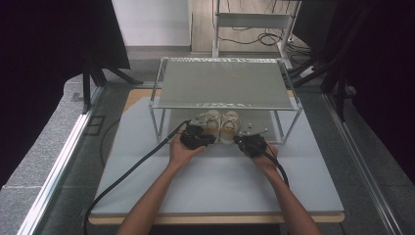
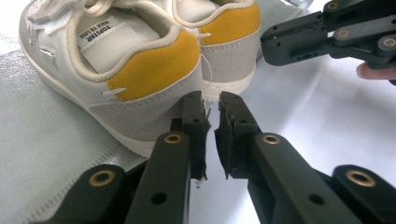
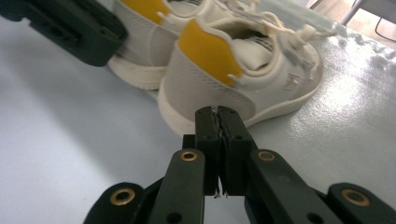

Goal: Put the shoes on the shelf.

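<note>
In the left gripper view, the left gripper (image 2: 212,119) rises from the bottom centre with its jaws a narrow slit apart, holding nothing, tips just beside the heel of the nearer shoe (image 2: 116,70). In the right gripper view, the right gripper (image 3: 217,122) has its jaws pressed together, empty, tips right at the heel of its nearer shoe (image 3: 243,74). Two shoes, white with yellow heel patches, stand side by side at mid-frame in the high view, under the shelf (image 1: 222,83) of a metal rack on the table (image 1: 220,186). Two hands hold the two grippers just below them.
</note>
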